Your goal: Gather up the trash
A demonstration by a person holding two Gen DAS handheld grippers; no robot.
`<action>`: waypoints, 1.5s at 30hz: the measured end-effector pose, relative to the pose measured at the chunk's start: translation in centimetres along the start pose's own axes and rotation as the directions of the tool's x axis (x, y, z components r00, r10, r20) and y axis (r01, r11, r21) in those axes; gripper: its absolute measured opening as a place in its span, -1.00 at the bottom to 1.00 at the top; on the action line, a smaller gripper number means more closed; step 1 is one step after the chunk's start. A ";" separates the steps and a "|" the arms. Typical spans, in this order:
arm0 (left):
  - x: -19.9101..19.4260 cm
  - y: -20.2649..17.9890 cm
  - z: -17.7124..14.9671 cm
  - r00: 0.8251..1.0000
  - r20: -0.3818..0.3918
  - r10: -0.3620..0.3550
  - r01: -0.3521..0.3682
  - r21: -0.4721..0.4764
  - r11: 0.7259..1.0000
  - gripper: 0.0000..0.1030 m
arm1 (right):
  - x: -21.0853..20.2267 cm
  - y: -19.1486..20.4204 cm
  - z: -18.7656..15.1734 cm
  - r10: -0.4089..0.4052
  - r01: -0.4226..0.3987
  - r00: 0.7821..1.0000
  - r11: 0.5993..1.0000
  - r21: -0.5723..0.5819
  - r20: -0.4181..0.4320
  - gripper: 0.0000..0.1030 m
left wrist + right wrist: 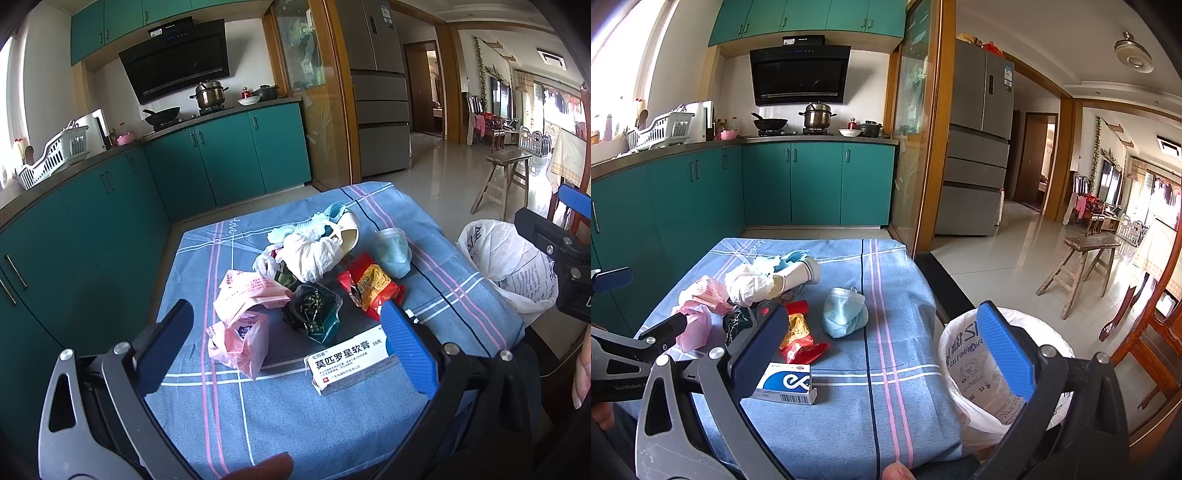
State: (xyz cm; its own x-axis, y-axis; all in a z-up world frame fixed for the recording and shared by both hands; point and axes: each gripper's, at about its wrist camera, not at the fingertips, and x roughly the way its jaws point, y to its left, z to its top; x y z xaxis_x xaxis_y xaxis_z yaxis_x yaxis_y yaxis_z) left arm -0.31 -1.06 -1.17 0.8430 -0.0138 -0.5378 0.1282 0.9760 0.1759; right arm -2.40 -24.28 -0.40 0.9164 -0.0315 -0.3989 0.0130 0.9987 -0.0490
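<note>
Teal kitchen cabinets (816,181) are standing behind a blue striped cloth-covered surface (849,424), where crumpled wrappers (317,280) are being kept heaped for collection. Both the left tool (284,343) and right tool (886,354) are being held open and empty, the white-lined bin (964,373) just right.

The left gripper's (284,332) right finger covers a corner of the medicine box (351,363), the white bin bag (517,266) is cut off by the right gripper's (882,343) body (its inside unseen), and the dark crumpled wrapper's (314,310) print is unreadable.
</note>
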 end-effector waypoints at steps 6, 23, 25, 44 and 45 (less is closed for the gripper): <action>0.0 0.0 0.0 1.000 0.003 -0.002 0.002 0.001 1.000 0.95 | 0.0 0.1 0.0 0.005 -0.005 1.000 1.000 -0.005 0.001 0.95; -0.1 -0.1 0.0 1.000 -0.001 -0.006 0.006 -0.002 1.000 0.95 | 0.1 0.4 0.2 0.010 -0.009 1.000 1.000 -0.011 0.007 0.95; -0.2 -0.1 -0.1 1.000 -0.003 -0.008 0.008 -0.004 1.000 0.95 | 0.0 0.4 0.2 0.009 -0.009 1.000 1.000 -0.010 0.008 0.95; 1.5 6.1 -3.5 0.988 -0.154 0.010 -0.036 -0.164 0.986 0.95 | 1.0 1.0 -2.9 -0.042 0.037 0.991 0.998 -0.041 -0.123 0.95; 1.6 6.2 -3.7 0.986 -0.164 0.020 -0.047 -0.161 0.986 0.95 | 0.9 1.3 -3.2 -0.028 0.022 0.995 0.998 -0.054 -0.100 0.95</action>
State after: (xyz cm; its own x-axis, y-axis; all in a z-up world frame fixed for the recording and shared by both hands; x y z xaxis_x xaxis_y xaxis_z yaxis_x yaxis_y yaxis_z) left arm -0.05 5.81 -3.98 0.7484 0.0416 -0.6619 0.0024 0.9979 0.0655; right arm -2.79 -23.16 -3.75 0.8710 -0.0629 -0.4872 0.0118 0.9942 -0.1072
